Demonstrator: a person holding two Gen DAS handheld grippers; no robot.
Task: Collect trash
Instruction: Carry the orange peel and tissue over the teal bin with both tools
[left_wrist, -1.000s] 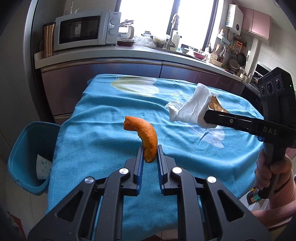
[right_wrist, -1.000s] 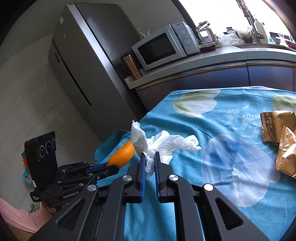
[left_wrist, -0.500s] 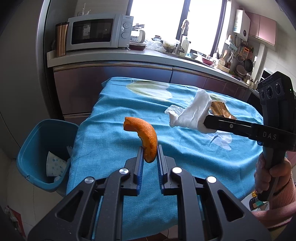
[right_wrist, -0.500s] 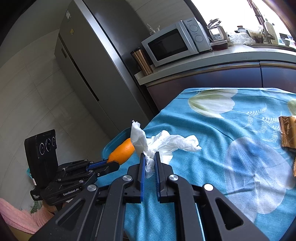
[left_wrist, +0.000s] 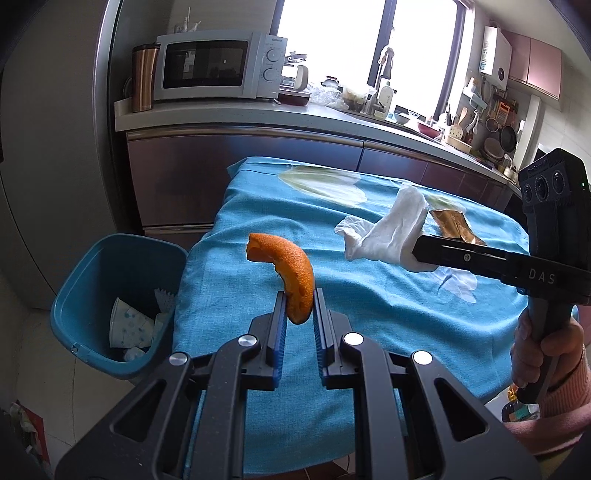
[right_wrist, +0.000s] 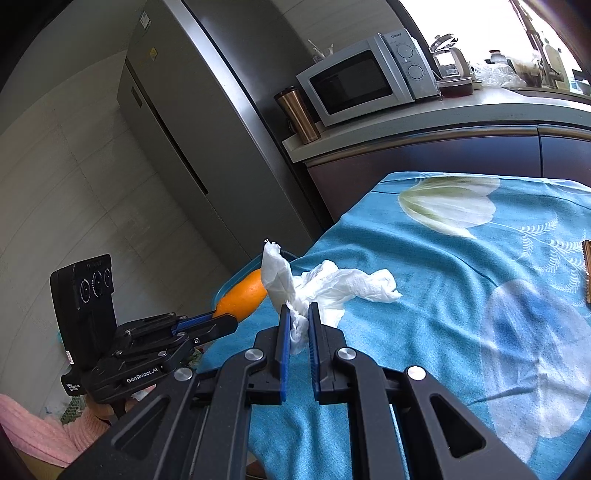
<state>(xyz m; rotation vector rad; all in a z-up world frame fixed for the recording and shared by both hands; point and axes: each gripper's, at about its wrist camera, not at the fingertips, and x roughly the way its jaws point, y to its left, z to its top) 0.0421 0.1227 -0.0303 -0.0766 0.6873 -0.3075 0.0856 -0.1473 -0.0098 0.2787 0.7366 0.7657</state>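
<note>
Carrying a curved orange peel strip (left_wrist: 286, 271), the left tongs (left_wrist: 298, 309) are pinched on its lower end, so the peel arcs up and toward the left of the left wrist frame, long axis roughly vertical then hooking left. The blue plastic trash bin (left_wrist: 70, 291) sits on the floor at lower left of that frame, off the left edge of the blue floral-cloth worktop (left_wrist: 369, 295), already holding a dotted paper cup (left_wrist: 127, 326) and other white scraps. The peel hangs over the worktop's left part, near the edge; the bin lies left and below the tongs. That offset is what the coming move likely turns on: a leftward swing past the cloth edge, then release over the opening.

The right tongs (right_wrist: 296, 318) are clamped on a crumpled white paper tissue (right_wrist: 325, 286), which trails up and rightward in the right wrist frame, held above the cloth. In that view the left tongs (right_wrist: 221, 323) with the peel (right_wrist: 242, 297) sit at lower left, between the right tongs and the bin rim (right_wrist: 236, 277). So the left hand looks nearer the bin and probably drops first; the right hand has to cross further left.

Gold foil wrappers (left_wrist: 452, 227) lie on the worktop at right of the left wrist frame, not yet collected.
</note>
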